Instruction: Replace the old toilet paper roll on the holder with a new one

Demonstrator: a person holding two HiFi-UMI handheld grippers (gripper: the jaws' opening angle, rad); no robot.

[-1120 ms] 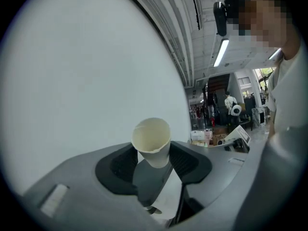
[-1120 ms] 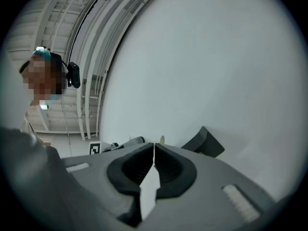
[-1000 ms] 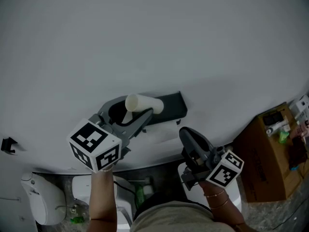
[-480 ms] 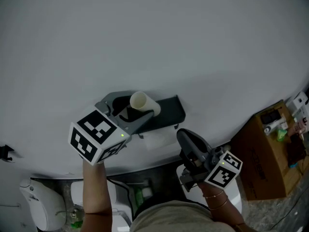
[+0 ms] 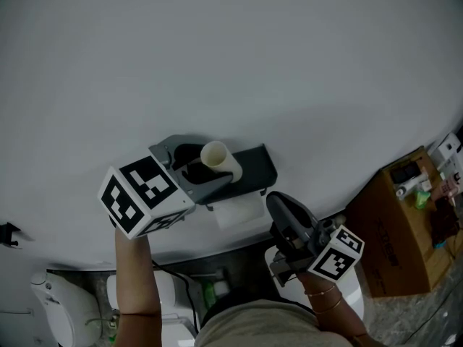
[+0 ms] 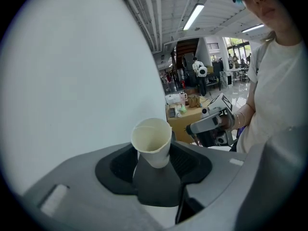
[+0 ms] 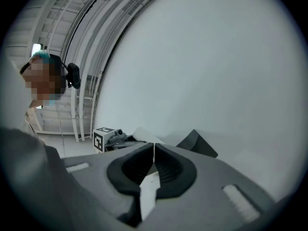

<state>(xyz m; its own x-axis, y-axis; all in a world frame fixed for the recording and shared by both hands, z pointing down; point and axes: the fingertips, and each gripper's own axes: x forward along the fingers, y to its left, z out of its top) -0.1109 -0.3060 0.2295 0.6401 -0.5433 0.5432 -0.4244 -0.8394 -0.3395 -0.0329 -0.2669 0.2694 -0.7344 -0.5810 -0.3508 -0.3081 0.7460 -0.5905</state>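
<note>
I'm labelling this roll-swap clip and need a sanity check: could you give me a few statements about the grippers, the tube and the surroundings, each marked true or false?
1. The left gripper is closed on an empty cardboard tube. True.
2. The right gripper has its jaws wide apart. False: the jaws are together with nothing between them.
3. The holder on the wall is white. False: the holder is dark and the wall is white.
4. In the head view, a brown cardboard box stands at the right edge. True.
</note>
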